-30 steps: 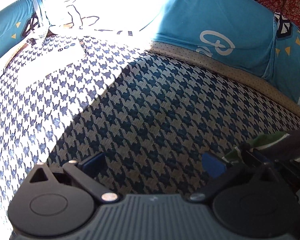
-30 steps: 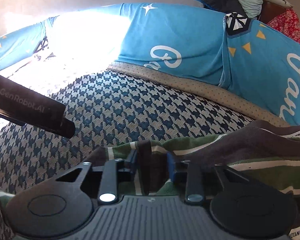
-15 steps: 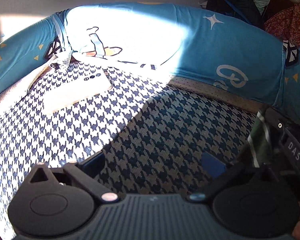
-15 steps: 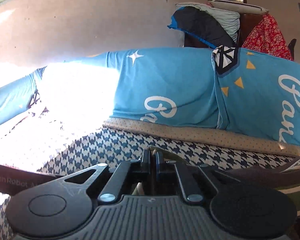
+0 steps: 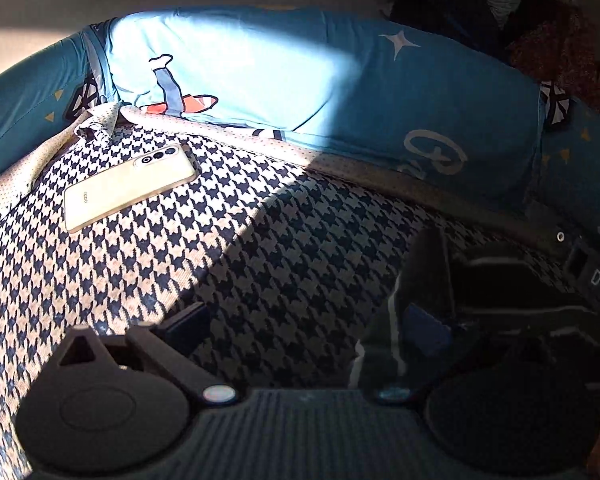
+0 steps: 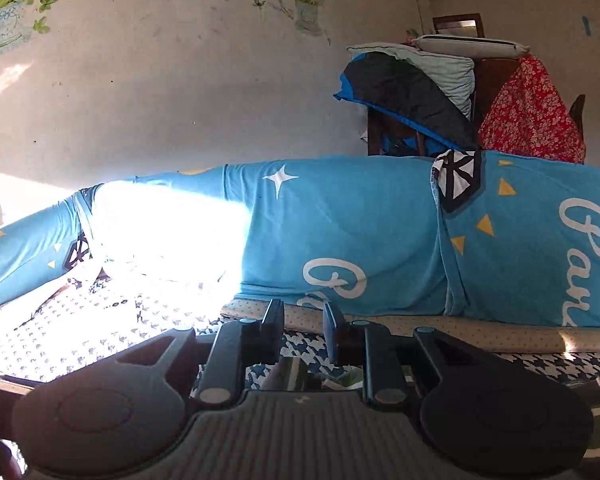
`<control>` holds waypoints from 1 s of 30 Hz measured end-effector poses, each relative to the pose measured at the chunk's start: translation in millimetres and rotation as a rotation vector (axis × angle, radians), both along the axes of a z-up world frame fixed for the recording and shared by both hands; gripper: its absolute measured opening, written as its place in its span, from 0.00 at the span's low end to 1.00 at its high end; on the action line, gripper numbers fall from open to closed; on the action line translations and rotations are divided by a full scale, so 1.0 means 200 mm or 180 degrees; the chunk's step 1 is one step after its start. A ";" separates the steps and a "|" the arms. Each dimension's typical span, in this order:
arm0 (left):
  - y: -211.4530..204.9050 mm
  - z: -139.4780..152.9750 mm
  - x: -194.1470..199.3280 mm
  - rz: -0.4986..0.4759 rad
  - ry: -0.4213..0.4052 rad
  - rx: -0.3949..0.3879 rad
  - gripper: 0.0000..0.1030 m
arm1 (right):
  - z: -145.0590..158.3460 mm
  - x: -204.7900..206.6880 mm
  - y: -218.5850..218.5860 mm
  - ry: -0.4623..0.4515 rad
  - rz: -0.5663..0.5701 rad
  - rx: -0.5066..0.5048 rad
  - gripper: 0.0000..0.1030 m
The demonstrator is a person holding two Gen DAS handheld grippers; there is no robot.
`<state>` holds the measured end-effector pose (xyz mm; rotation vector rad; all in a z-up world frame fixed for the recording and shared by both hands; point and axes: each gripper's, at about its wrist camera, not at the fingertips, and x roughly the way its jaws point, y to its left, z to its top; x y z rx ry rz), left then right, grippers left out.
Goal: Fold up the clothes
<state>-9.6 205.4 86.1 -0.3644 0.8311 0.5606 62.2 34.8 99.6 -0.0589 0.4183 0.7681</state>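
While opening, right gripper [image 6: 302, 332] fingers empty; left gripper [image 5: 304, 328] fingers wide apart, empty.

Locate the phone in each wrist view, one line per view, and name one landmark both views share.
Left wrist: phone lies face down, upper left, on the sunlit houndstooth cover.
Right wrist: not visible; that part of the cover is washed out by glare.
Shared landmark: white four-point star on the blue cushion.
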 end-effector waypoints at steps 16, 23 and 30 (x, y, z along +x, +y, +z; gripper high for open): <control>-0.53 -0.10 0.00 -0.1327 0.0124 -0.0060 1.00 | 0.07 -0.06 -0.83 0.0439 -0.1032 -0.0231 0.48; -0.77 -0.14 -0.01 -0.1704 0.0190 0.0102 1.00 | -0.02 0.00 -1.19 0.0738 -0.1505 -0.0313 0.51; -0.89 -0.24 0.02 -0.1824 0.0338 0.0428 1.00 | -0.13 0.06 -1.33 0.1142 -0.1441 -0.0219 0.69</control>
